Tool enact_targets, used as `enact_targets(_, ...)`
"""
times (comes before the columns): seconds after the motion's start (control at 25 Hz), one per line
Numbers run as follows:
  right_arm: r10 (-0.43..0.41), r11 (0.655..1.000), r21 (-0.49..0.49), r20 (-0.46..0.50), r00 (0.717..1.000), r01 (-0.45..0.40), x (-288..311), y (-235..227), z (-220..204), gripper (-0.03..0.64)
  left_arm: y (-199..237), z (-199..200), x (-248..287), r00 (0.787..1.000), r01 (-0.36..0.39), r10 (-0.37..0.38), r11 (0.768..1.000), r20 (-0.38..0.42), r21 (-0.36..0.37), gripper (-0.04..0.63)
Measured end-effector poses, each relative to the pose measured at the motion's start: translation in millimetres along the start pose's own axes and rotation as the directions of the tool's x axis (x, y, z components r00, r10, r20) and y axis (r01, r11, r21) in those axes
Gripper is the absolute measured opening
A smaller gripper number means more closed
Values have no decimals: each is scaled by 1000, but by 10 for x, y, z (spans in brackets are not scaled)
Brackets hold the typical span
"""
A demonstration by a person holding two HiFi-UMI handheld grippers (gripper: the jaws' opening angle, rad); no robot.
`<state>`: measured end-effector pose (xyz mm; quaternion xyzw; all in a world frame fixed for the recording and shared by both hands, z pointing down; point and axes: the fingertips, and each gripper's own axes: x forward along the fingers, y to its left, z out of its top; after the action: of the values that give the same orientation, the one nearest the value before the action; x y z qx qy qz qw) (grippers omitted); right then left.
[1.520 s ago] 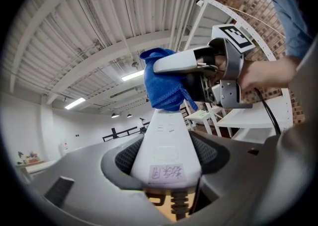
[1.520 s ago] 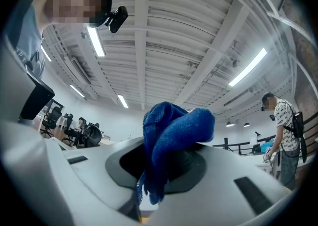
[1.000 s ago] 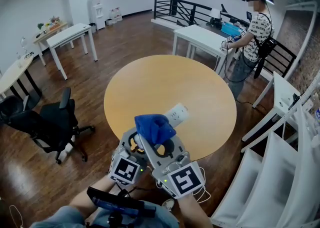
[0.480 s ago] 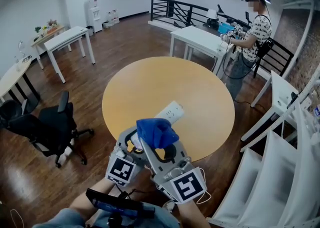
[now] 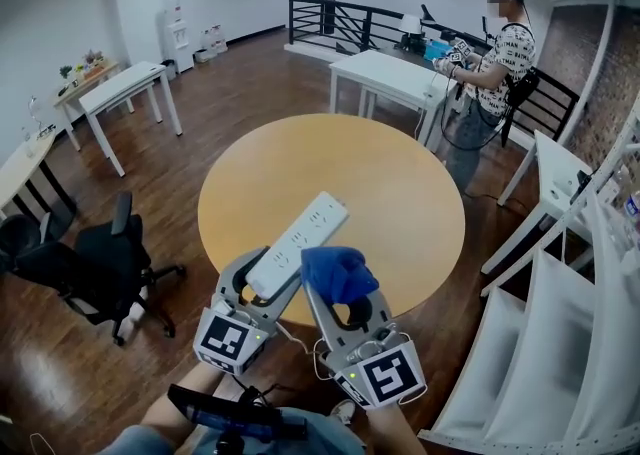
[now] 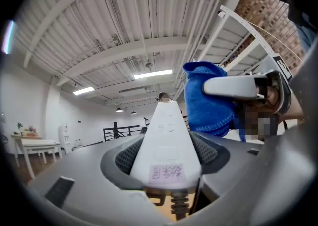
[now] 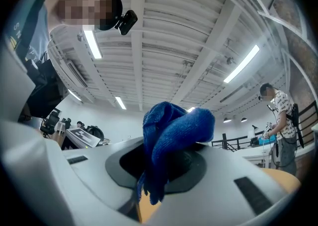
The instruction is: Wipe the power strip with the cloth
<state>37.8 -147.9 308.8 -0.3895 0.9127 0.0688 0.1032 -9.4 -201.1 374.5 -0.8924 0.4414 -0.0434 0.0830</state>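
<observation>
Both sets of fingers pinch: left gripper (image 5: pixel 268 279) on the stiff-looking, light power strip (image 5: pixel 300 240) by its end, right gripper (image 5: pixel 346 289) on the soft cloth (image 5: pixel 338 271) beside it.

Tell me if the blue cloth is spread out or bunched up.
Bunched up: the blue cloth is a crumpled wad clamped in the right gripper, one end hanging down.

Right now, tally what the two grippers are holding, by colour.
White power strip: 1
Blue cloth: 1
Total: 2
</observation>
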Motion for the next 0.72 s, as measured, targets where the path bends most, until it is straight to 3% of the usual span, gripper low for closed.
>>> enact_targets(0.2, -42, 997, -61, 71, 997, 46, -15, -167, 82, 72, -33, 2, -33, 1000, 6, -6, 1000, 0, 7, 296)
enact_targets(0.72, -108, 989, -90, 98, 989, 117, -70, -582, 339, 72, -95, 90, -118, 1000, 18, -18, 999, 16, 39, 296)
